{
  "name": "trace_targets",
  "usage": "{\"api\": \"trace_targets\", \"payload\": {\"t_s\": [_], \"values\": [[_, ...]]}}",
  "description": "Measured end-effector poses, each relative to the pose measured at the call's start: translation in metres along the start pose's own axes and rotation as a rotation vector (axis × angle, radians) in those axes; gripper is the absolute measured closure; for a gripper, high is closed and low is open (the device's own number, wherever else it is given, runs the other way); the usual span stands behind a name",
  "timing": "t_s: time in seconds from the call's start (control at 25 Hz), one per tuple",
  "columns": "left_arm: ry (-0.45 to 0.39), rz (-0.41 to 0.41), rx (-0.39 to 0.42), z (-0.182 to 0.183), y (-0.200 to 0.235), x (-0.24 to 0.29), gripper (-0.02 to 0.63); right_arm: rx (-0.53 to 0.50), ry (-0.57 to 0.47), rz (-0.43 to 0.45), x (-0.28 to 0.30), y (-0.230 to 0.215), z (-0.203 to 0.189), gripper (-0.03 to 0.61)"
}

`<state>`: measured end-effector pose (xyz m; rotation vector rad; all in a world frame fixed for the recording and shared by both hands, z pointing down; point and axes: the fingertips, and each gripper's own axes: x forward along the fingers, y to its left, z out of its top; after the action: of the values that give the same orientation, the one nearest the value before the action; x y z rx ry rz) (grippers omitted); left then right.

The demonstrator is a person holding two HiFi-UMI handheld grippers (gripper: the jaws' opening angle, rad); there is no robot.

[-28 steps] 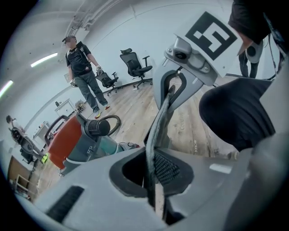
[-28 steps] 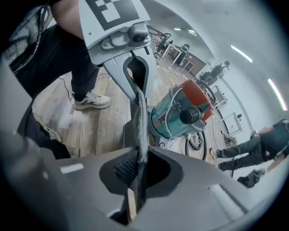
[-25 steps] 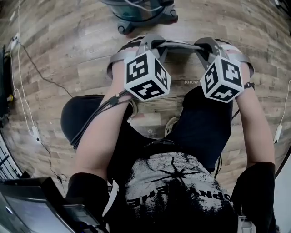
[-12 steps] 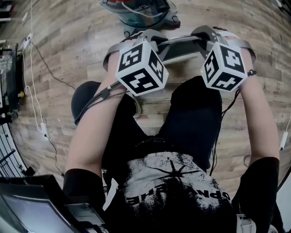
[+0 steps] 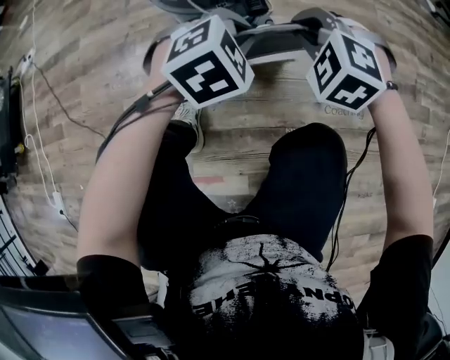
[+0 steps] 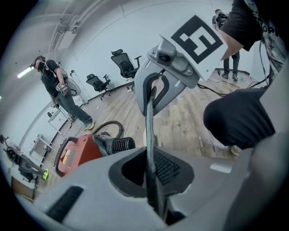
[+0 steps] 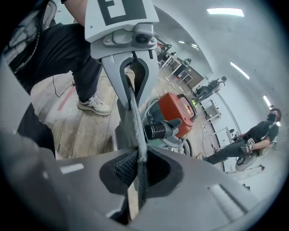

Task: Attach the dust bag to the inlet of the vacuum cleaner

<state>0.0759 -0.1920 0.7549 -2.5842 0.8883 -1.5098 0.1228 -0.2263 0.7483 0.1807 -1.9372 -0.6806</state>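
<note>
The dust bag (image 5: 275, 43) is a flat dark grey sheet stretched between my two grippers above the wooden floor. My left gripper (image 5: 233, 15) is shut on its left edge and its jaws have just been closing on it. My right gripper (image 5: 314, 17) is shut on the right edge. In the left gripper view the bag (image 6: 150, 135) runs edge-on from my left gripper (image 6: 151, 180) to the other one. The right gripper view shows the same thin edge (image 7: 134, 122) in my right gripper (image 7: 137, 173). The red-topped vacuum cleaner (image 6: 79, 152) (image 7: 179, 109) with its black ribbed inlet (image 7: 160, 129) stands just beyond.
The vacuum cleaner (image 5: 211, 5) is cut off by the top edge of the head view. The person's legs and a shoe (image 5: 187, 116) are below the bag. Cables (image 5: 42, 140) lie at the left. Another person (image 6: 56, 88) and office chairs (image 6: 124, 63) stand far off.
Both grippers have moved up the picture toward the vacuum cleaner, carrying the bag between them. The black round thing at the left has gone out of view.
</note>
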Motion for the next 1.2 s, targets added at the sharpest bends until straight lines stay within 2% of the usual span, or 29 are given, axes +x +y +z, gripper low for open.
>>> {"api": "trace_targets", "payload": {"t_s": [0.12, 0.4, 0.6, 0.96, 1.2], "values": [[-0.021, -0.009, 0.001, -0.005, 0.011, 0.01, 0.583, 0.009, 0.015, -0.004, 0.012, -0.009, -0.001, 0.56], [-0.053, -0.035, -0.057, -0.034, 0.052, 0.024, 0.584, 0.052, 0.039, 0.003, 0.054, -0.033, 0.014, 0.559], [-0.033, -0.031, -0.027, -0.029, 0.044, 0.027, 0.584, 0.06, 0.032, 0.002, 0.053, -0.027, 0.007, 0.56], [-0.03, -0.037, -0.013, -0.029, 0.037, 0.034, 0.583, 0.013, 0.047, -0.016, 0.056, -0.026, 0.003, 0.558], [-0.038, -0.037, 0.0, -0.023, 0.039, 0.039, 0.583, 0.039, 0.054, -0.016, 0.059, -0.024, -0.004, 0.558]]}}
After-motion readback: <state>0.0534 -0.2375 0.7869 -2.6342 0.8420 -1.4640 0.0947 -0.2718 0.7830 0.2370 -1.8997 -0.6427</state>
